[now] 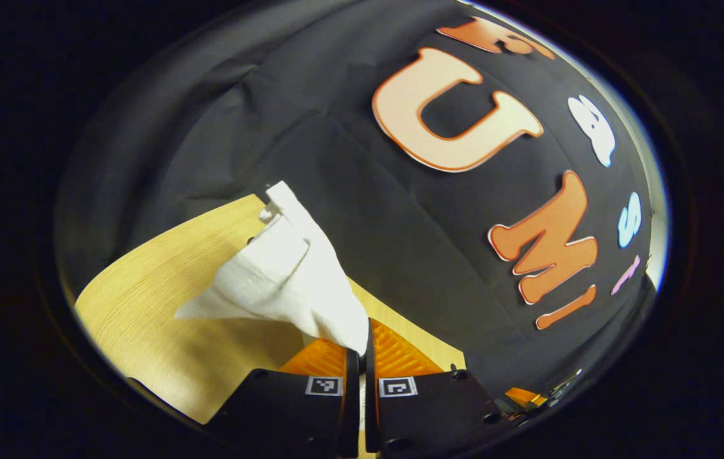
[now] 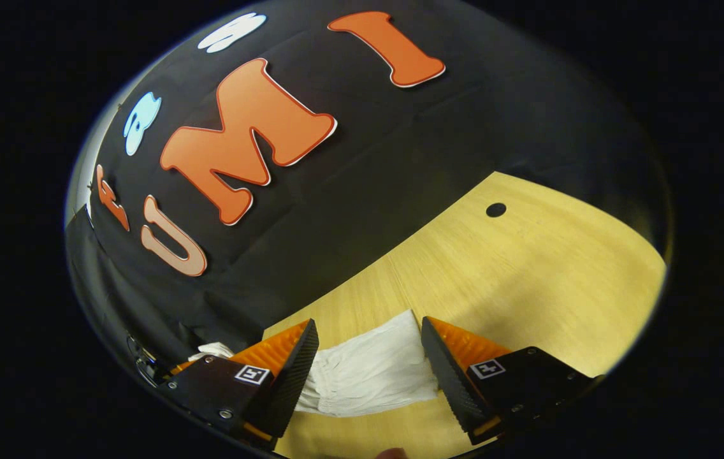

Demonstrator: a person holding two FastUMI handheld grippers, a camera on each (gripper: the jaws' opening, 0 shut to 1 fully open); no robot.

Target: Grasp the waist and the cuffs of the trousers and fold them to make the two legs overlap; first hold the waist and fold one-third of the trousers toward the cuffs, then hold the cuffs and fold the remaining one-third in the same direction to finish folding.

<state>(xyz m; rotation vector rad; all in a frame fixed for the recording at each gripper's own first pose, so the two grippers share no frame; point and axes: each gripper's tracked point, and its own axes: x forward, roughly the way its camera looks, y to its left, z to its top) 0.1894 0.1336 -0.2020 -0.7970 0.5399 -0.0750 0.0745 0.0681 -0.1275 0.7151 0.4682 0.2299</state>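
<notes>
Holding white trousers up off the wooden surface near its back edge: left hand-held gripper pinched shut on cloth | right hand-held gripper wide open around the gathered end | risk: a weak pinch could drop the cloth.

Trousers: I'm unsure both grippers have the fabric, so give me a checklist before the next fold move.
1. Left gripper clamped on the white trousers: ok, fingers closed on a pinch of cloth.
2. Cloth lifted off the wooden table on the left side: ok, it hangs up from the table to the fingers.
3. Right gripper clamped on the trousers: not ok, fingers stand wide apart with the gathered edge between them.
4. Which end each gripper has, waist or cuffs: cannot tell.
5. Table ahead of the right gripper free for folding: ok.
</notes>
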